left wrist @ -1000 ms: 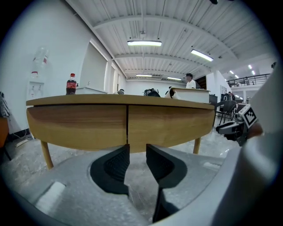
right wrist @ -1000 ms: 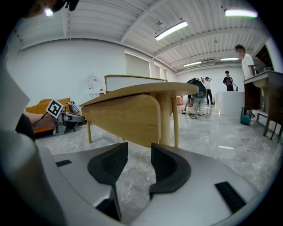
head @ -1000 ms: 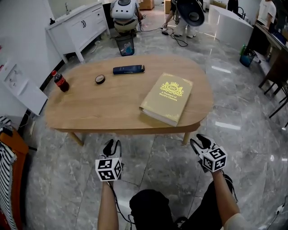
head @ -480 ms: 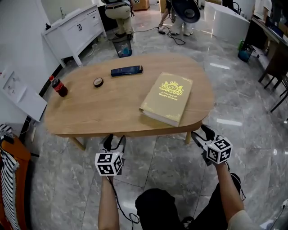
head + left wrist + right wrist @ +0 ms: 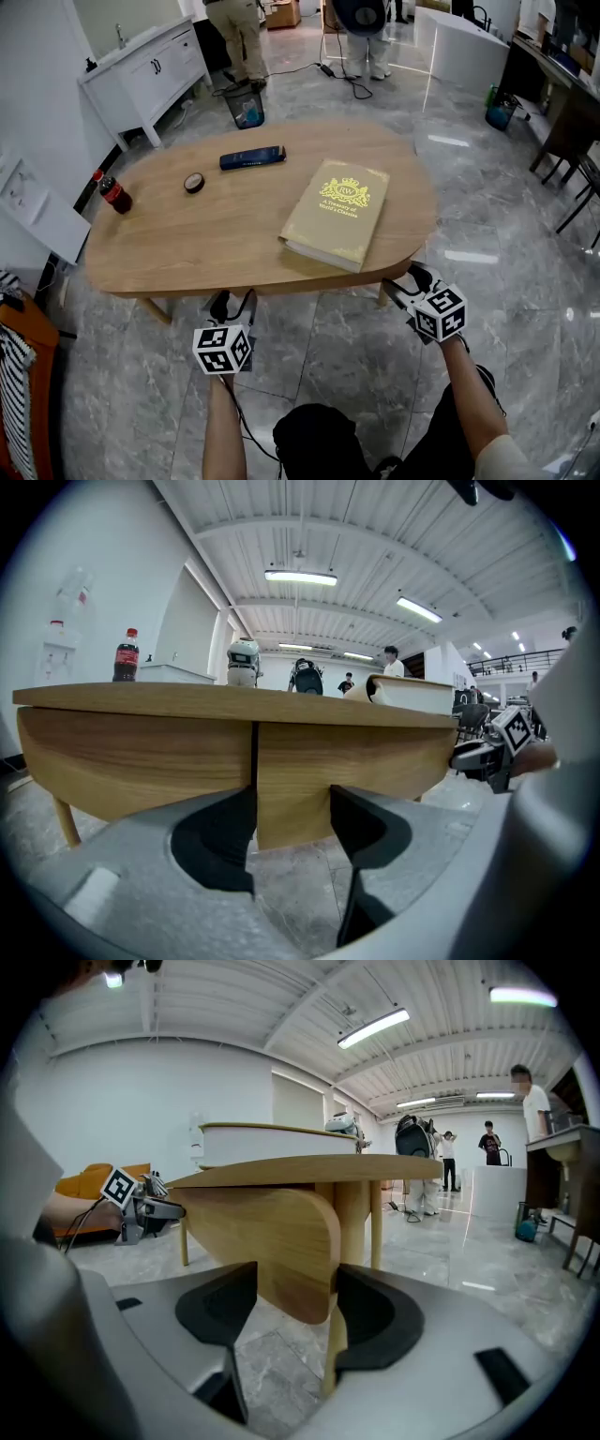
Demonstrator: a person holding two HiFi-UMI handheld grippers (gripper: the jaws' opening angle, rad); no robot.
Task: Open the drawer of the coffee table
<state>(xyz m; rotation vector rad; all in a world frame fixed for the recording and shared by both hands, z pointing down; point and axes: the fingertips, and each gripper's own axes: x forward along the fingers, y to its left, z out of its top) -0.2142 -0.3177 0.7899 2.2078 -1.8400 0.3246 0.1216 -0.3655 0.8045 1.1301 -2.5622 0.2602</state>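
As forearms (image 5: 220, 427) reach forward, left gripper (image 5: 232, 298) and right gripper (image 5: 406, 281) fingers (image 5: 375, 1321) just spread, empty.

Head view steeply above coffee table (image 5: 216, 234), gripper views low, near, facing its front edge

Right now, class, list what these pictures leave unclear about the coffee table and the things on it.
Drawer handle: none seen; in the head view the tabletop covers the front panels.
Book title: head view, too small.
Dark flat object: head view, too small to identify.
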